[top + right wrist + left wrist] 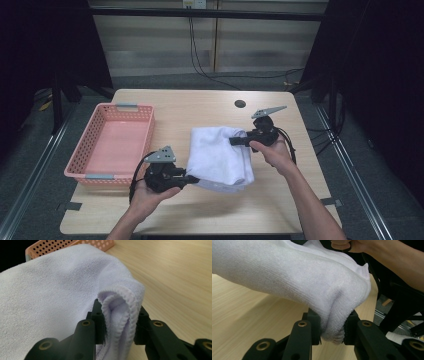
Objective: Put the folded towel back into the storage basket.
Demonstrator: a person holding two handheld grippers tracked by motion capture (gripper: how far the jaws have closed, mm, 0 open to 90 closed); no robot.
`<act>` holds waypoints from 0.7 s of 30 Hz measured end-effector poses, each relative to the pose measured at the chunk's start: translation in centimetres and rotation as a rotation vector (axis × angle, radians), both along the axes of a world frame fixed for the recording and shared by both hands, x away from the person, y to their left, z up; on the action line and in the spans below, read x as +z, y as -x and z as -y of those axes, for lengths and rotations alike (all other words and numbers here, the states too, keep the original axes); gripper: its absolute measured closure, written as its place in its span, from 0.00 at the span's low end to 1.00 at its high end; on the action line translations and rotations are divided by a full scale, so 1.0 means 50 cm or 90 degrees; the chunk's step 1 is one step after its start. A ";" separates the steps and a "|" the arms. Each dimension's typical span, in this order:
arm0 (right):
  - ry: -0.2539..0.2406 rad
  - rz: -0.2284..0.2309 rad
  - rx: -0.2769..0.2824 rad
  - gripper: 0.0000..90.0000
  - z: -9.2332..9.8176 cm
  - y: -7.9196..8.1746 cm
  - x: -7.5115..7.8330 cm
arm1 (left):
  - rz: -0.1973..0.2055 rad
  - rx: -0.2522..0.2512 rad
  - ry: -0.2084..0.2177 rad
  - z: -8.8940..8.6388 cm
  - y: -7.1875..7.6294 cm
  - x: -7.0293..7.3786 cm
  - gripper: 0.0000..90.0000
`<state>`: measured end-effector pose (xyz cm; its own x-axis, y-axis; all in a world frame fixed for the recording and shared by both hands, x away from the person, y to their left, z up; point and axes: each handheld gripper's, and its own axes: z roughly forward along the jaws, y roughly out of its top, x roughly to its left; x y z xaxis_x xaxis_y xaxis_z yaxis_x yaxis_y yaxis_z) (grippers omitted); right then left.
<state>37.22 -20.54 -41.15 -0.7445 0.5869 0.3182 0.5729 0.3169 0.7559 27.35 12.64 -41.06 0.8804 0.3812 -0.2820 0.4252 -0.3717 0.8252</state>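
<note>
A folded white towel [220, 155] hangs between the two grippers above the wooden table [200, 210]. My left gripper [192, 179] is shut on the towel's near corner; in the left gripper view its pads pinch a thick bunched fold of the towel [332, 302]. At the far right edge of the cloth my right gripper [235, 141] is shut on it, and the right gripper view shows the hemmed layers of the towel [120, 312] squeezed between both pads. The towel sags in the middle, lifted off the tabletop.
A pink perforated basket [145, 112] stands on the left side of the table, its rim also in the right gripper view [75, 245]. A round hole [240, 104] sits near the table's far edge. Cables run across the floor behind.
</note>
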 end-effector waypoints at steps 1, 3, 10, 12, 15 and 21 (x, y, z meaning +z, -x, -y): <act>-0.001 0.002 0.001 0.78 -0.006 -0.003 0.004 | 0.001 0.009 0.005 -0.013 -0.002 0.003 0.83; -0.004 0.005 0.007 0.78 -0.019 -0.010 0.010 | 0.000 0.013 0.009 -0.019 -0.002 0.005 0.83; -0.008 0.007 0.023 0.78 -0.060 -0.036 0.030 | 0.009 0.031 0.014 -0.054 -0.007 0.027 0.83; -0.011 0.007 0.025 0.78 -0.066 -0.041 0.032 | 0.012 0.036 0.015 -0.065 -0.010 0.032 0.83; -0.015 0.010 0.031 0.78 -0.084 -0.053 0.042 | 0.012 0.054 0.033 -0.083 -0.010 0.035 0.83; -0.012 0.013 0.051 0.78 -0.129 -0.075 0.063 | 0.020 0.075 0.040 -0.123 -0.012 0.055 0.83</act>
